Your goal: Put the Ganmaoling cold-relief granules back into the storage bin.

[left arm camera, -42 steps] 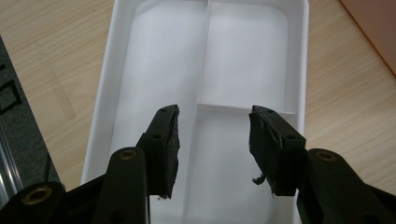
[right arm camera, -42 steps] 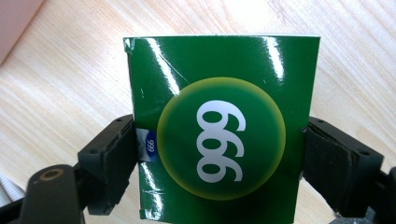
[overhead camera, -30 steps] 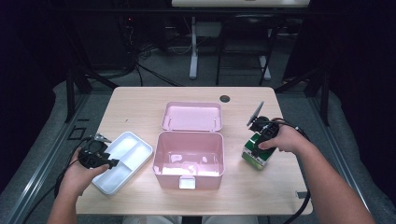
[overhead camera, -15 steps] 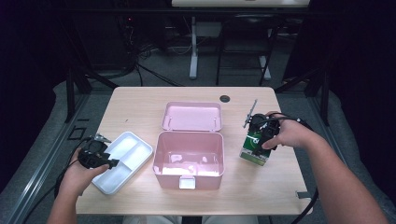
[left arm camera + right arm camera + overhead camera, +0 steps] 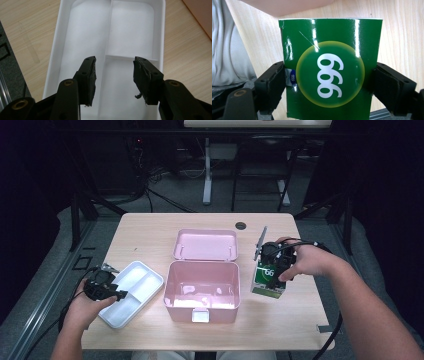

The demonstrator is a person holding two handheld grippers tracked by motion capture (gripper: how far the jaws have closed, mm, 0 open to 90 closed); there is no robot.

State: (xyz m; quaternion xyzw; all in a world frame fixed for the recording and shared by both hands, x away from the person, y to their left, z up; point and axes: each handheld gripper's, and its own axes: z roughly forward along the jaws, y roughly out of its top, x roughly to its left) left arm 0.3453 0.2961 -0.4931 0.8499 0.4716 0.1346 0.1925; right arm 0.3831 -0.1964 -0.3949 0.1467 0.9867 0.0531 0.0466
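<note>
My right gripper (image 5: 274,266) is shut on a green carton (image 5: 267,281) printed with "999", held tilted just above the table, right of the open pink box (image 5: 200,290). In the right gripper view both pads press the sides of the carton (image 5: 329,32), and the right gripper (image 5: 329,77) points down at the wood. A white divided tray (image 5: 134,287) lies left of the pink box. My left gripper (image 5: 118,295) rests at the tray's near end. In the left gripper view, the left gripper (image 5: 114,63) stands open over the tray (image 5: 85,32), with nothing between its jaws.
The pink box's lid (image 5: 205,245) lies flat behind the box. A round black grommet (image 5: 241,225) sits near the table's far edge. Bare wood shows behind the tray and to the right of the carton. Cables and desk legs stand beyond the table.
The right hand has risen with the green carton and drifted slightly left towards the pink box, and the carton now tilts. The left hand and the tray have not moved.
</note>
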